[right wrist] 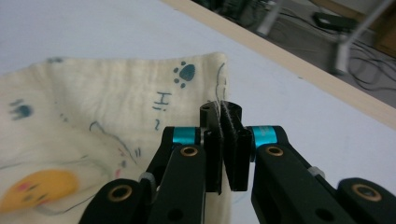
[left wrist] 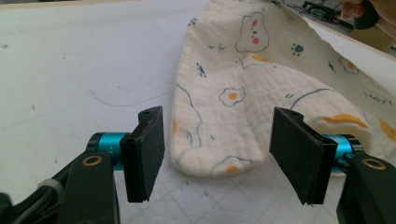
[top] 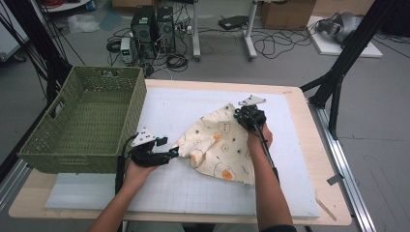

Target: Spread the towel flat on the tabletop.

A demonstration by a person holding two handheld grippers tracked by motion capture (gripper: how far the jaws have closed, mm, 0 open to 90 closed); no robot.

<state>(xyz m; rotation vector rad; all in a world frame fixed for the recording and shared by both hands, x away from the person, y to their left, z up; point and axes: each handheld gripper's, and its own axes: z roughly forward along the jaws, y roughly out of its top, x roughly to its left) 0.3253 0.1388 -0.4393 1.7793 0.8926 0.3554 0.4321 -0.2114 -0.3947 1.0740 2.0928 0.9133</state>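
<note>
With the cream printed cloth lying crumpled on the white mat right of the green basket, looks like the opening of a fold or a spread: one corner taken, the other end not yet.

Right gripper, at about one o'clock from the mat's middle: jaws clamped shut on the cloth's far corner, a thin pinch of hem showing between the pads in the right gripper view. Left gripper, at about nine o'clock, just beside the cloth's rounded near-left end: jaws standing apart, pads either side of that end but not touching it, nothing held.

Next move, by judgement: ease the left gripper forward so the folded edge sits between the pads, close on one layer bundle, then draw both ends apart or carry one over the other. Calls for a bite deep enough not to slip, and for keeping the right-hand pinch taut without dragging the whole cloth off the mat.

Cloth roughly triangular as it lies, bunched and partly doubled over. Long axis hard to fix; seems to run from the pinched corner at one o'clock down toward five o'clock, with a shorter lobe pointing at nine o'clock toward the left gripper. Pinched corner lifted slightly; rest flat on the mat.
</note>
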